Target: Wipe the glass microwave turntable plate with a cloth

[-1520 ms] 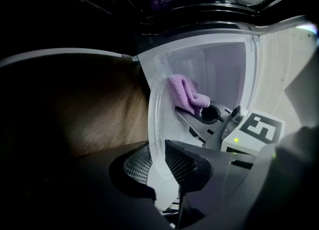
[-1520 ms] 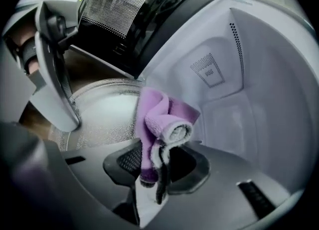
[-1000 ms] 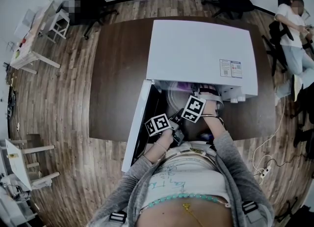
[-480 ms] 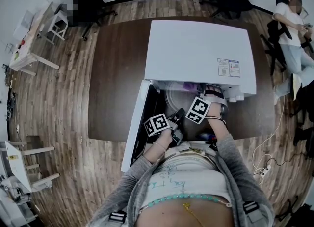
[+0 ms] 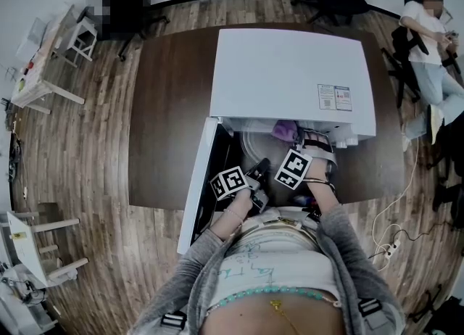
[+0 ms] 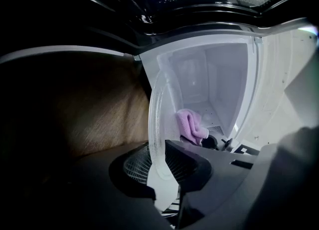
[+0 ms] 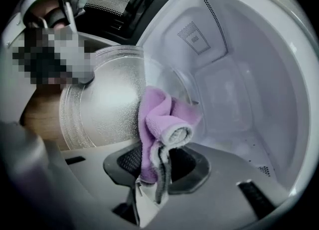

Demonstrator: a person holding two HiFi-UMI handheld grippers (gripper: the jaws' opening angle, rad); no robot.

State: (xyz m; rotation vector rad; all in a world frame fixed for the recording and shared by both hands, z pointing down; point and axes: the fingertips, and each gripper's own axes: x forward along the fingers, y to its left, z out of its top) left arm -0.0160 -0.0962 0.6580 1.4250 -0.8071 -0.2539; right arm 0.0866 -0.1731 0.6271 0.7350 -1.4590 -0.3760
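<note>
Plate held on edge at the open microwave (image 5: 290,80). The left gripper (image 6: 162,167) is clamped on the rim of the glass plate (image 6: 158,119), which stands upright in the oven mouth. The right gripper (image 7: 154,167) pinches a folded purple cloth (image 7: 159,119), which appears to lie against the plate's face. The glass is probably stiff, heavy, smooth and breakable (a rim grip may slip), so the thick edge is the sound hold. The cloth is soft and yields to pressure.

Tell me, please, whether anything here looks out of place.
The glass plate is off its seat: the left gripper holds it by the rim, tilted at the microwave opening, with the right gripper holding a purple cloth against it.
</note>
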